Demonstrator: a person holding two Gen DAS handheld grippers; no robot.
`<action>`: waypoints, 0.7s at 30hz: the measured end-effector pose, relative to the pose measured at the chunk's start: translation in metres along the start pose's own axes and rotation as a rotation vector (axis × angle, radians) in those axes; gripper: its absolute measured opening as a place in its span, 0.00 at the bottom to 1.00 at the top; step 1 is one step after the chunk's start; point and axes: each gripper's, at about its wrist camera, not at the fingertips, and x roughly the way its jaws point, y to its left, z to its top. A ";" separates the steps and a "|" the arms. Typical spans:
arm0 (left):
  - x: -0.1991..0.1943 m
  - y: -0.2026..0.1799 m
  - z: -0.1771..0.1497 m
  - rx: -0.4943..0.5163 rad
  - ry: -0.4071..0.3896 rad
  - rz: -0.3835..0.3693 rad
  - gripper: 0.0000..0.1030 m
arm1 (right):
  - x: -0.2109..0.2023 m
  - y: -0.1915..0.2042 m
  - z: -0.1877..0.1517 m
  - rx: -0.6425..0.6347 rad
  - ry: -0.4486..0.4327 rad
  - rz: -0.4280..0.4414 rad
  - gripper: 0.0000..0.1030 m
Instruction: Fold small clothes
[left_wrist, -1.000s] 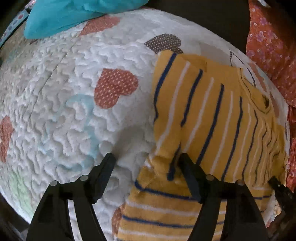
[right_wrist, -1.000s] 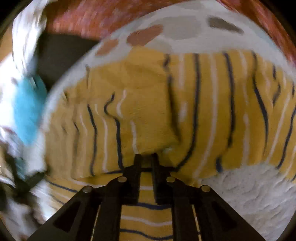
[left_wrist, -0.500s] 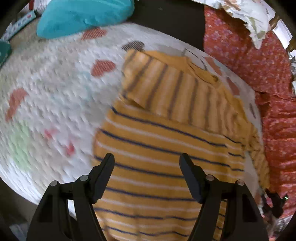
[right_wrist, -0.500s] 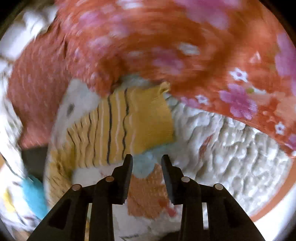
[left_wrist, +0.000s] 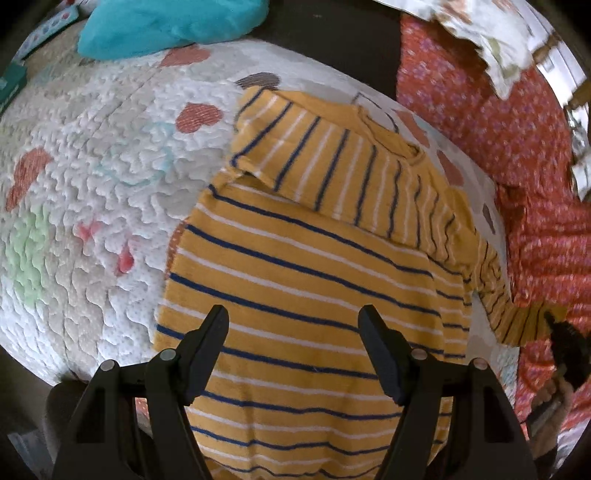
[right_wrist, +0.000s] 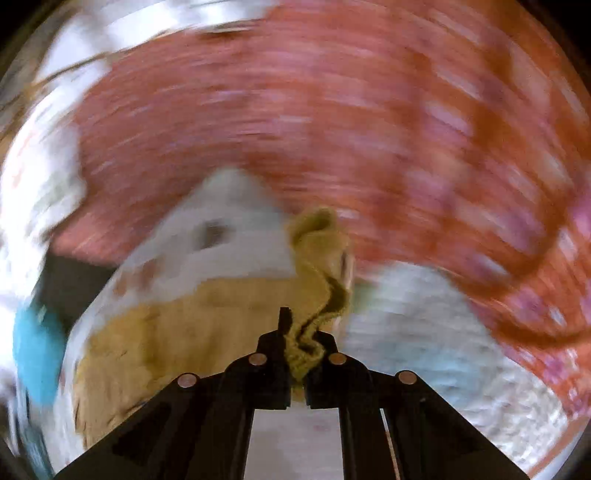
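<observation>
A small yellow shirt with navy and white stripes (left_wrist: 306, 280) lies on a white quilted mat (left_wrist: 96, 192). Its left sleeve is folded across the chest. Its right sleeve (left_wrist: 517, 321) stretches out to the right. My left gripper (left_wrist: 293, 332) is open and empty, held above the shirt's lower body. My right gripper (right_wrist: 301, 345) is shut on the cuff of the right sleeve (right_wrist: 321, 266); it also shows at the right edge of the left wrist view (left_wrist: 565, 347). The right wrist view is heavily blurred.
A teal cloth (left_wrist: 166, 26) lies at the mat's far edge. Red floral fabric (left_wrist: 498, 122) lies along the right side, with a white patterned cloth (left_wrist: 491, 33) beyond it. A dark gap (left_wrist: 332, 37) lies behind the mat.
My left gripper let go of the folded left sleeve and pulled back above the shirt's body. My right gripper swung to the right sleeve and closed on its cuff.
</observation>
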 end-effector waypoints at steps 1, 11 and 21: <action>0.001 0.006 0.002 -0.019 0.002 -0.010 0.70 | 0.001 0.031 0.000 -0.063 0.008 0.047 0.05; -0.003 0.052 0.023 -0.100 -0.021 -0.044 0.70 | 0.069 0.301 -0.152 -0.491 0.371 0.475 0.05; 0.009 0.063 0.042 -0.165 -0.018 -0.125 0.70 | 0.133 0.321 -0.207 -0.356 0.626 0.596 0.08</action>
